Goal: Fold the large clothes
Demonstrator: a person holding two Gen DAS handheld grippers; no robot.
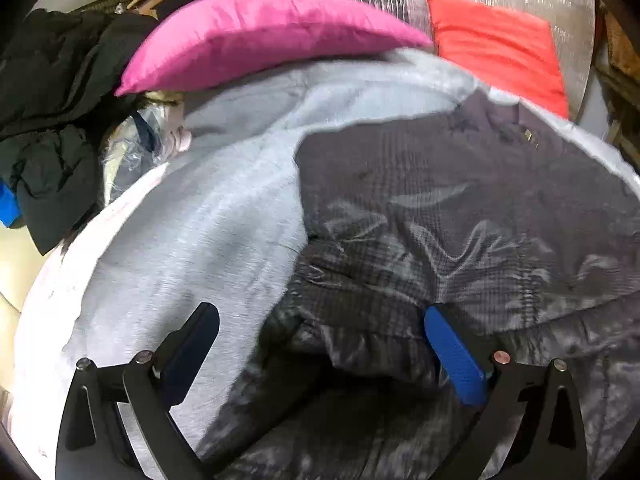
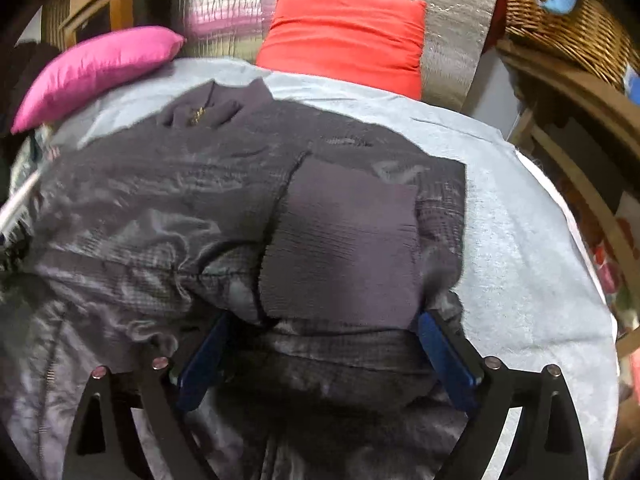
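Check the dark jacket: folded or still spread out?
Partly folded. One sleeve lies across the dark jacket, which is otherwise spread on the grey sheet.

Each camera rides just behind its own claw and looks steeply down and forward, close over a dark jacket point(image 1: 460, 208) spread on a pale grey sheet point(image 1: 192, 232). The left wrist view sits over the jacket's left edge, the right wrist view over its middle. Both share the jacket, the pink cushion point(image 2: 96, 68) toward 11 o'clock and the red cushion point(image 2: 344, 36) near 12 to 1 o'clock.
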